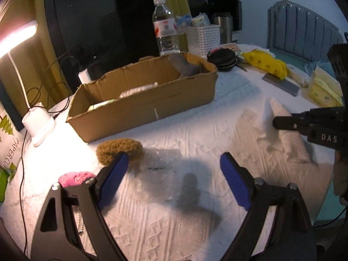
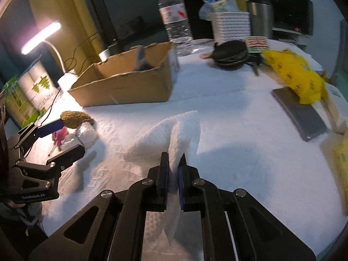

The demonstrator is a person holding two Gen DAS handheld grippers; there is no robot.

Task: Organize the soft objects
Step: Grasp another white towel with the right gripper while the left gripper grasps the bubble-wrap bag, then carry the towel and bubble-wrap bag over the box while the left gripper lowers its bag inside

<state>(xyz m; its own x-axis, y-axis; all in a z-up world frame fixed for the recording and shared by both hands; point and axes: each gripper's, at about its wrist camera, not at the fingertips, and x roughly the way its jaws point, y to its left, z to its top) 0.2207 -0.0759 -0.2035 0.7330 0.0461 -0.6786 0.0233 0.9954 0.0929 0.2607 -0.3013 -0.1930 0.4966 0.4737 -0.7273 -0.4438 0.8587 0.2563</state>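
Pinching a white paper towel [image 2: 174, 139], right gripper [image 2: 173, 163]; left gripper [image 1: 174, 163] gapes wide, seemingly empty.

Water bottle [image 1: 165, 26] stands upright behind the box, w/ a white woven basket [image 1: 203, 37] just beside it & a steel cup [image 1: 224, 27] further back. Black zip pouch [image 2: 231, 53] lies near a yellow bag [image 2: 296, 76], which overlaps a gray notebook [image 2: 301, 114]. Lit desk lamp [image 1: 38, 124] at table's left edge, cables trailing by it.
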